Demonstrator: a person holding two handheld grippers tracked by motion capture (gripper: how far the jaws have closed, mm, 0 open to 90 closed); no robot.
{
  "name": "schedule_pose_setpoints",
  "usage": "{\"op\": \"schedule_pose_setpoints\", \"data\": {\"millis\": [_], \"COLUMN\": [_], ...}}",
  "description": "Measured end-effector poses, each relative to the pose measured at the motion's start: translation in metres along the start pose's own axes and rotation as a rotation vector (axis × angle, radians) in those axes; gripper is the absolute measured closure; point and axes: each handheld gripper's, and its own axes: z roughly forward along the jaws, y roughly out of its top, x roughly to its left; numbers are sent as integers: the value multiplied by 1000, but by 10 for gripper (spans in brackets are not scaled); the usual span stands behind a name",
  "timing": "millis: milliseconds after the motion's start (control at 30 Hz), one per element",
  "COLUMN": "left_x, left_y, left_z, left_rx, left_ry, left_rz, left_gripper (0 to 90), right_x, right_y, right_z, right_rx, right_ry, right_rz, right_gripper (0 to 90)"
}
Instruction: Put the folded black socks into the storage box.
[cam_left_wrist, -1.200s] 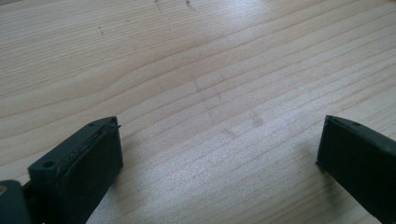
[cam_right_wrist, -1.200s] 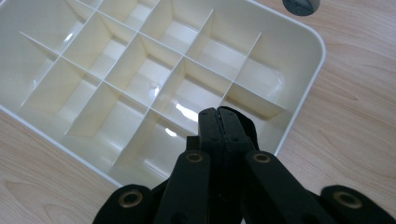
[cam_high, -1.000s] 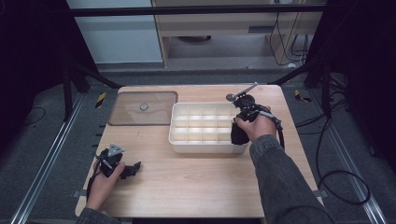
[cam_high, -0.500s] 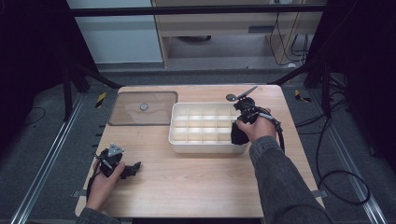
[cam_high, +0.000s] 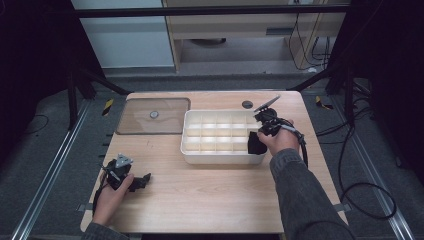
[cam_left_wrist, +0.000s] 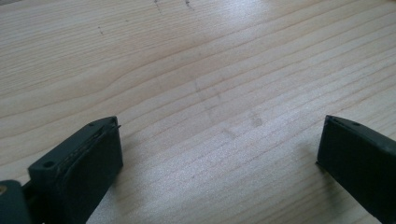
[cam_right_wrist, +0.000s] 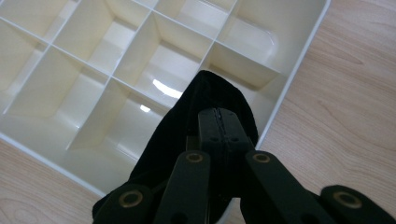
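black cloth (cam_right_wrist: 210, 116) pinched in the clenched right tool (cam_right_wrist: 219, 123), hanging over the near right corner compartment of the cream divided tray (cam_high: 220, 155). clear lid (cam_high: 152, 116) flat beside the tray. left tool (cam_left_wrist: 219, 154) spread wide, low over bare tabletop (cam_left_wrist: 196, 70).

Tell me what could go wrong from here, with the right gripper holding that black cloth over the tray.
1. The right gripper pinches the black cloth over the white compartmented plastic tray, near its right edge; released here, the cloth could drape over a divider or the rim.
2. Pulling sideways might drag the light tray across the wooden table.
3. The left gripper rests open far from the tray, so nothing steadies it.
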Motion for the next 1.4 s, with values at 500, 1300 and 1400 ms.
{"op": "schedule_pose_setpoints", "data": {"millis": [500, 1300, 1400], "left_x": [0, -1, -1], "left_y": [0, 0, 0], "left_z": [0, 0, 0], "left_rx": [-3, 0, 1], "left_ry": [0, -1, -1], "left_rz": [-6, -2, 0], "left_gripper": [0, 0, 0], "right_x": [1, 8, 8], "right_y": [-12, -25, -28], "right_z": [12, 22, 26], "right_rx": [25, 82, 96], "right_ry": [-6, 15, 18], "right_rz": [-11, -53, -58], "right_gripper": [900, 900, 900]}}
